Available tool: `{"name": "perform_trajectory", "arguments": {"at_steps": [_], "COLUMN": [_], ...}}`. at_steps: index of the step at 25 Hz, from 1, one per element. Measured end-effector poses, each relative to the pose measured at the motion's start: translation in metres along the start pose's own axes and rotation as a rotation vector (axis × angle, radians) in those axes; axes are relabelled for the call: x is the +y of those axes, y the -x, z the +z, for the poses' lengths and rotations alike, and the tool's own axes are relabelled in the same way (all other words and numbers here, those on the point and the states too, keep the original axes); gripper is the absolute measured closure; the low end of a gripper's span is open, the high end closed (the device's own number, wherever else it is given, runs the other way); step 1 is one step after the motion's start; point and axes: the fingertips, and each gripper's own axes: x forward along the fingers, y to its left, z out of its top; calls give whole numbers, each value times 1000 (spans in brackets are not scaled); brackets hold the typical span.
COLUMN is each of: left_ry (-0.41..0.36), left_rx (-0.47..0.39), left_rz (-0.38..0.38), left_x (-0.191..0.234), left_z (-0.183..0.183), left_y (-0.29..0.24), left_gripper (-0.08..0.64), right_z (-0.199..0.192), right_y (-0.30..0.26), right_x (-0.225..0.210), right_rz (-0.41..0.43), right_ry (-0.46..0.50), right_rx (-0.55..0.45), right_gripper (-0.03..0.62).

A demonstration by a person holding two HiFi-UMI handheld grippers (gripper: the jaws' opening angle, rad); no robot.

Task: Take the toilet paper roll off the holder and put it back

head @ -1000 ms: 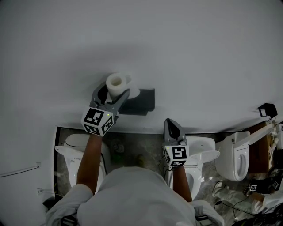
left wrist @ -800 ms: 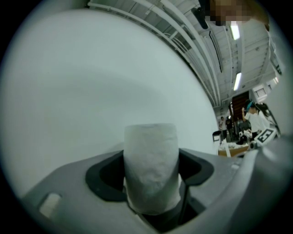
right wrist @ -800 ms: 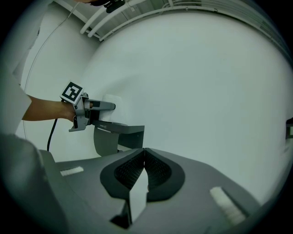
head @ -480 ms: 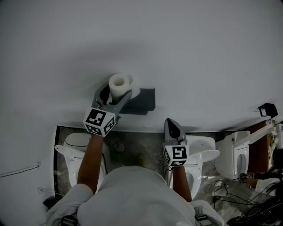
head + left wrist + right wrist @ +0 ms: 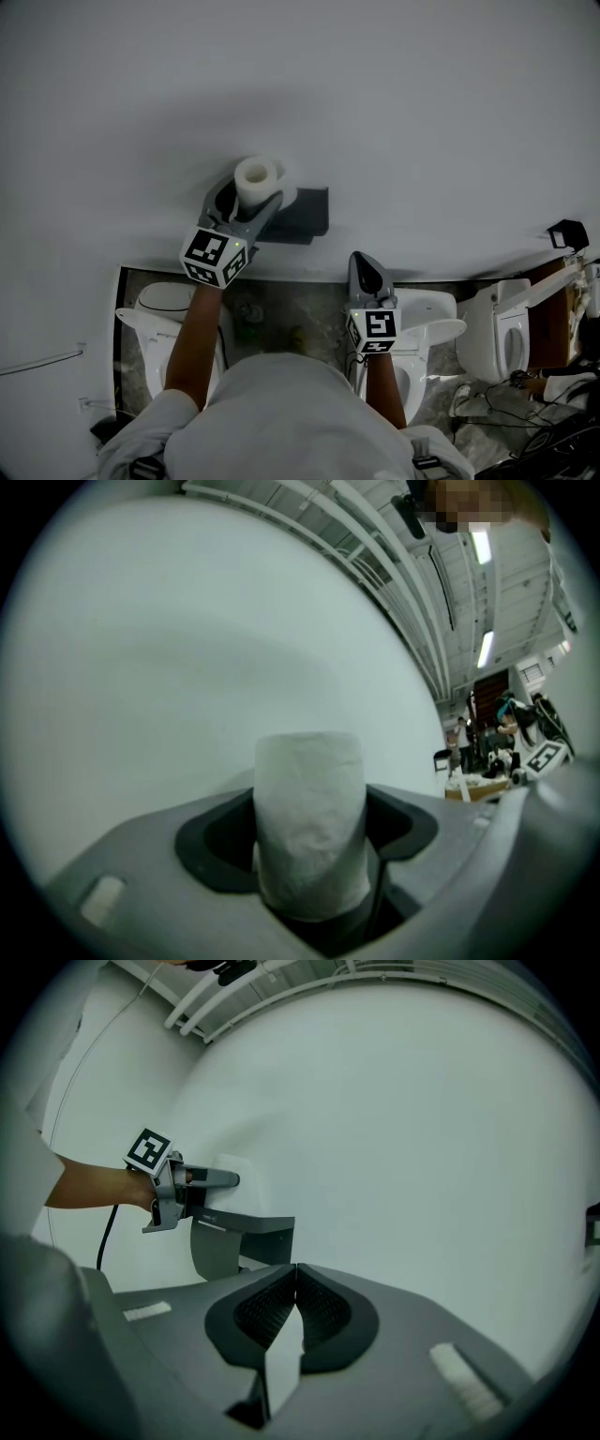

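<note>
A white toilet paper roll (image 5: 258, 180) stands on end between the jaws of my left gripper (image 5: 251, 192), its cardboard core facing up. The pads press on its sides, so the gripper is shut on it. In the left gripper view the roll (image 5: 309, 822) fills the gap between the jaws, with bare white wall behind. The grey holder (image 5: 302, 216) is fixed to the wall just right of the roll and partly behind it. My right gripper (image 5: 366, 269) hangs lower and to the right, shut and empty. In the right gripper view its tips (image 5: 296, 1275) meet, with the holder (image 5: 242, 1241) ahead at left.
A large white wall fills most of the view. Below it on the floor stand three white toilets (image 5: 169, 309), (image 5: 427, 330), (image 5: 502, 330). Cables and gear lie at the lower right (image 5: 544, 412). The person's arms and white shirt fill the bottom centre.
My left gripper has shifted slightly to the right with the roll, closer to the holder. The right gripper has stayed where it was.
</note>
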Motion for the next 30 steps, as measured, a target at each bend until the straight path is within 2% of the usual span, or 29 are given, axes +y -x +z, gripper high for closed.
{"name": "perform_trajectory", "arguments": {"at_steps": [24, 30], "left_ry": [12, 6], "left_rx": [11, 36], "left_rz": [-3, 2], "left_x": [-1, 0], "left_z": [-13, -17], "left_y": [0, 1], "left_gripper": [232, 193], "right_z": [-2, -3], "right_y": [-1, 1], "right_x": [0, -1], "right_rz": [4, -1], "right_ry": [2, -1], "right_rx": [6, 9], "right_gripper": [591, 591]}}
